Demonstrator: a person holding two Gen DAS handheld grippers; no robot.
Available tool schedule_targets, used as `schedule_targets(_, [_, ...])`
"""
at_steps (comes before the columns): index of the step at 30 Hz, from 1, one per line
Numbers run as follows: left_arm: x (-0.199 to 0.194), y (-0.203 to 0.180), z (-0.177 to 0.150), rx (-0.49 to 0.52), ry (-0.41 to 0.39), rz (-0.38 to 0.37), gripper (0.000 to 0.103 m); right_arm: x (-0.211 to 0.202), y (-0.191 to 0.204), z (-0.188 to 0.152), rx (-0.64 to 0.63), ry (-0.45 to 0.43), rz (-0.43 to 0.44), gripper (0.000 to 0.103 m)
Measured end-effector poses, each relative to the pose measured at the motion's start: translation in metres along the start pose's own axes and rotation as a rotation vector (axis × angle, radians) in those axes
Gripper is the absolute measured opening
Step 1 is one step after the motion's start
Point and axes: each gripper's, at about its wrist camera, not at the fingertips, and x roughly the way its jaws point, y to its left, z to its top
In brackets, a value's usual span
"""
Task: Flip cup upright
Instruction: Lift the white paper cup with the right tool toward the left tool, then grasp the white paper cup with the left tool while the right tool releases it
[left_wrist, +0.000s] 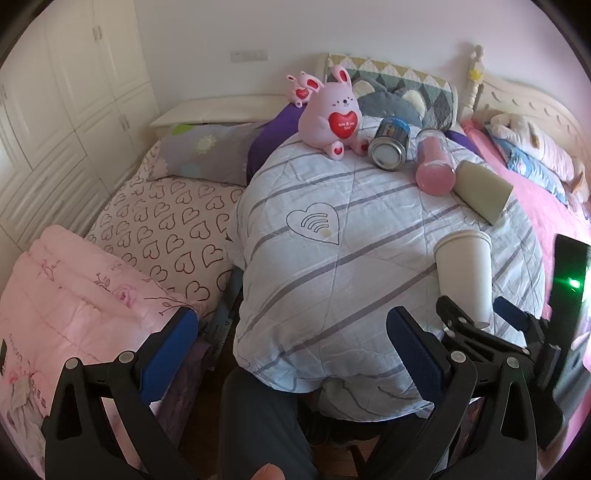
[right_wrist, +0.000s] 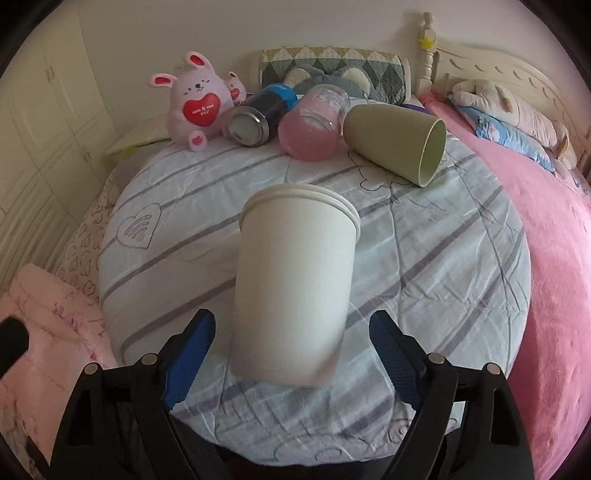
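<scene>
The landmark is the striped quilt (right_wrist: 424, 266) folded over the bed. At its left edge lie a heart-print pillow (left_wrist: 162, 225) and a pink floral blanket (left_wrist: 74, 291). The left gripper (left_wrist: 295, 354) hangs off the quilt's near edge, fingers spread wide with nothing between them. On the quilt's far side a pink plush rabbit (right_wrist: 195, 107) sits upright; next along that side lie a steel-bottomed can (right_wrist: 255, 118), a pink jar (right_wrist: 314, 125) and a green cup (right_wrist: 399, 140), all tipped on their sides and close together. Near the quilt's front edge the white paper cup (right_wrist: 295, 288) lies on its side, rim pointing away. The right gripper (right_wrist: 291, 350) straddles its base, fingers apart and clear of the cup walls. Right of the quilt spreads a pink bedspread (right_wrist: 554, 258).
</scene>
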Motion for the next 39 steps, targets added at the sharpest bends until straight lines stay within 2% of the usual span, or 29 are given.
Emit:
schedule_targets(7, [-0.007, -0.016, -0.001, 0.018, -0.002, -0.016, 0.103, -0.038, -0.014, -0.003, 0.004, -0.053, 0.042, 0.089])
schedule_targets(18, [-0.021, -0.047, -0.007, 0.056, -0.018, -0.054, 0.103, -0.084, -0.042, -0.007, 0.020, -0.129, 0.008, 0.089])
schedule_targets(39, [-0.034, -0.098, -0.016, 0.133, -0.030, -0.063, 0.103, -0.107, -0.095, -0.024, 0.066, -0.165, -0.033, 0.089])
